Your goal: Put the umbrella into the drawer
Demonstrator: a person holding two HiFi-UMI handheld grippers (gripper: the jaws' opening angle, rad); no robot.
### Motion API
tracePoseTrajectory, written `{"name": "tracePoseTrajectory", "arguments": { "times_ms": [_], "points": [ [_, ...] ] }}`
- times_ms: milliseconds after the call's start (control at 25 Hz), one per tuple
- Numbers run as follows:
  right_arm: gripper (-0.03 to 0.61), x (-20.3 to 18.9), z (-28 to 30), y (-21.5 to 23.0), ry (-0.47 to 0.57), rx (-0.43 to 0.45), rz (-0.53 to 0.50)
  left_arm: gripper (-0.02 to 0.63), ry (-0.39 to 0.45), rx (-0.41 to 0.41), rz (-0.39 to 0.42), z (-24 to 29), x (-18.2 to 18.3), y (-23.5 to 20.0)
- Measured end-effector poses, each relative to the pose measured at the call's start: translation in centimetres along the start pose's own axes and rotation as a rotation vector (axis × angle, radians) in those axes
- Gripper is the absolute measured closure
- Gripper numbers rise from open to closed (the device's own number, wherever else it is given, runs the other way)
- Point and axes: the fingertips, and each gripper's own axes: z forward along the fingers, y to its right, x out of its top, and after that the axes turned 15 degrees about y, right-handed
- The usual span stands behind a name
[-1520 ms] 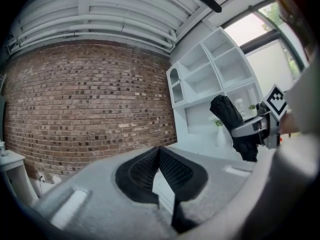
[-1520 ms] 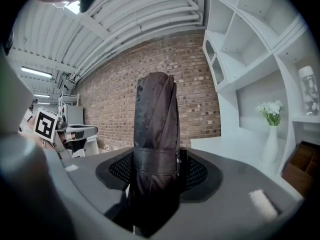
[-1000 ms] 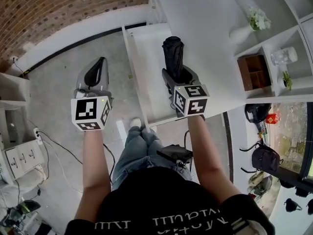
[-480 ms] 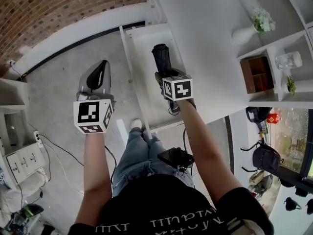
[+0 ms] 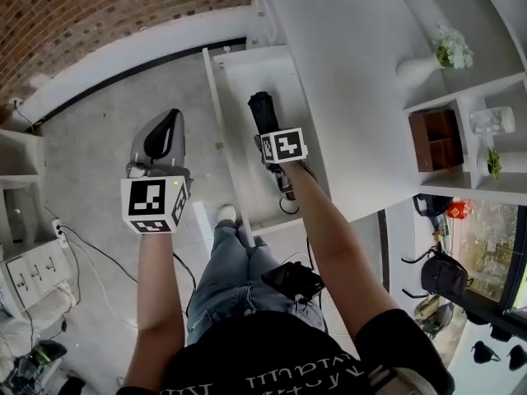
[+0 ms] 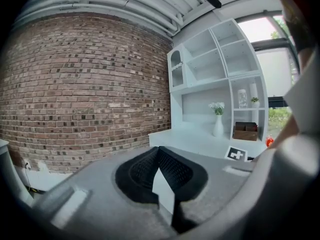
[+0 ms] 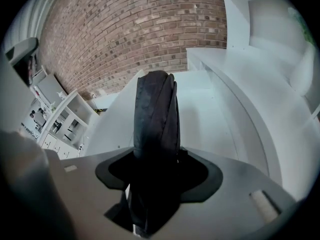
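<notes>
Over open drawer [image 5: 235, 85] | umbrella [image 7: 155, 111] clamped between right gripper [image 7: 156, 159] jaws | left gripper [image 6: 159, 150] jaws together

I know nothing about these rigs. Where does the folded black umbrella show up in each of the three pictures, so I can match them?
Head view: the umbrella is in the upper middle, above the open white drawer.
Left gripper view: not in it.
Right gripper view: it runs up the picture's centre, clamped in the right tongs.
Shared landmark: the brick wall, in all three views.
</notes>
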Motion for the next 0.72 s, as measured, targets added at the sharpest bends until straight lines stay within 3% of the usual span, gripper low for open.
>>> {"name": "tracePoseTrajectory", "arguments": {
  "times_ms": [720],
  "points": [
    [0.314, -4.3, 5.4, 2.4, -0.182, -0.090, 0.040, 0.618, -0.039, -0.030, -0.025, 0.6, -2.0, -0.2]
  ]
}}
